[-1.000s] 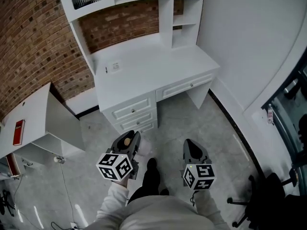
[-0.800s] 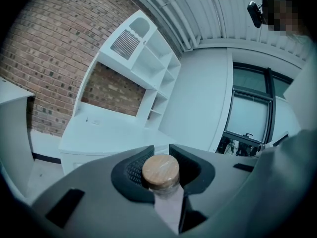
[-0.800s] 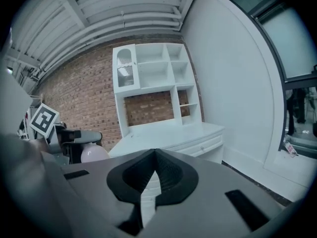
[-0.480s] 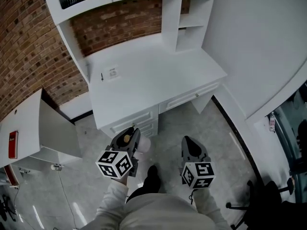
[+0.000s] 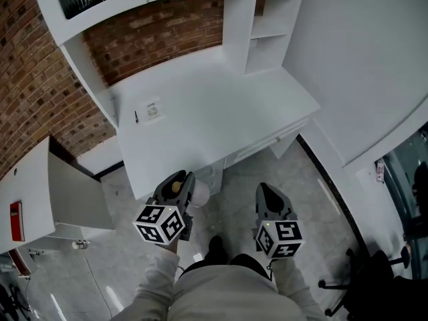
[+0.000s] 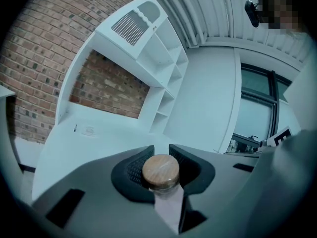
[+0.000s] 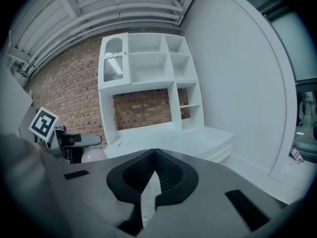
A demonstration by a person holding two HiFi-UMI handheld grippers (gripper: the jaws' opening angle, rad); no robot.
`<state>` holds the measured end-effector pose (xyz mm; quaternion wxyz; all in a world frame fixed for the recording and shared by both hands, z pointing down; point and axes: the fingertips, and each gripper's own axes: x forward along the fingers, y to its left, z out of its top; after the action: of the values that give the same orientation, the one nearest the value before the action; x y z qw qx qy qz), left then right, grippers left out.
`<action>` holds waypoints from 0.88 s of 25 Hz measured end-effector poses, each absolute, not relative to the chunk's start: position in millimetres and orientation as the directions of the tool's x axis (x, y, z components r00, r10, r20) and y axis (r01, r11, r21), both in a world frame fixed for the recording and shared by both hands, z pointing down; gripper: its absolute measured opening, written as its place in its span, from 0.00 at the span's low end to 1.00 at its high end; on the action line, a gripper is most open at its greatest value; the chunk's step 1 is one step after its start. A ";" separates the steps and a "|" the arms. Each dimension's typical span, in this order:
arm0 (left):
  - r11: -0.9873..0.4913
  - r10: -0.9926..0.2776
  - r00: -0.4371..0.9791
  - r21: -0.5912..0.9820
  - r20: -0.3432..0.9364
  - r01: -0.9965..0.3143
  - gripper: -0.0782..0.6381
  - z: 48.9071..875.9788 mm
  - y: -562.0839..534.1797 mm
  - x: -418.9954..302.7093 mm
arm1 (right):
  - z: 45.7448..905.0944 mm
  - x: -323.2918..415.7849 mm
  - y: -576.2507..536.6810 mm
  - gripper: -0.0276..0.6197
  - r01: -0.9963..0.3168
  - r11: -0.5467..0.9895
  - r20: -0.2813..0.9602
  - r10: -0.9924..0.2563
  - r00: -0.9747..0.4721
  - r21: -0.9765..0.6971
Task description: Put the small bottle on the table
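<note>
Your left tool [image 5: 178, 184] pinches the small bottle [image 6: 161, 171] below its cork, level at the table [image 5: 200, 119] edge. Your right tool [image 5: 269, 198], pressed together, hovers alongside.

White table [image 5: 214, 112], red-brick wall [image 5: 154, 35], tan-capped btl [image 6: 161, 175]

White table on a grey floor, seen from my head camera.
I see the table [image 5: 221, 109] standing on the grey tiled floor [image 5: 234, 186], its back edge against the brick wall [image 5: 154, 32]. Near its left edge lies a small pale square card [image 5: 152, 110]. Just beside the card, toward that edge, lies a thin dark stick [image 5: 136, 117]. I cannot tell what either is.
</note>
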<state>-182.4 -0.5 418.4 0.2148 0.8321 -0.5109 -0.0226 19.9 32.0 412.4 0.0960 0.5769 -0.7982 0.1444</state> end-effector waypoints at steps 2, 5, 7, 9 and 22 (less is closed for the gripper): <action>-0.384 -0.860 0.476 0.381 0.183 -0.841 0.25 419.3 -10.6 -183.8 | 413.9 19.8 23.7 0.09 -0.950 0.288 0.325 -0.893 -0.312 -0.120; -0.380 -0.862 0.472 0.379 0.186 -0.844 0.25 420.7 -24.9 -185.1 | 417.0 21.9 10.8 0.09 -0.952 0.282 0.332 -0.892 -0.307 -0.122; -0.375 -0.864 0.466 0.377 0.189 -0.847 0.25 422.2 -35.0 -185.8 | 418.7 23.2 0.0 0.09 -0.951 0.282 0.333 -0.891 -0.308 -0.123; -0.363 -0.868 0.456 0.377 0.195 -0.852 0.25 425.4 -44.9 -186.0 | 420.4 24.7 -11.5 0.09 -0.949 0.289 0.332 -0.889 -0.315 -0.128; -0.300 -0.894 0.392 0.360 0.216 -0.883 0.25 429.8 -147.4 -165.1 | 411.3 52.5 -133.0 0.09 -0.929 0.344 0.308 -0.877 -0.369 -0.134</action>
<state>-165.1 -147.4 429.8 0.2147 0.8061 -0.5513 -0.0129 52.5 -133.0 411.3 0.0909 0.5541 -0.8148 0.1441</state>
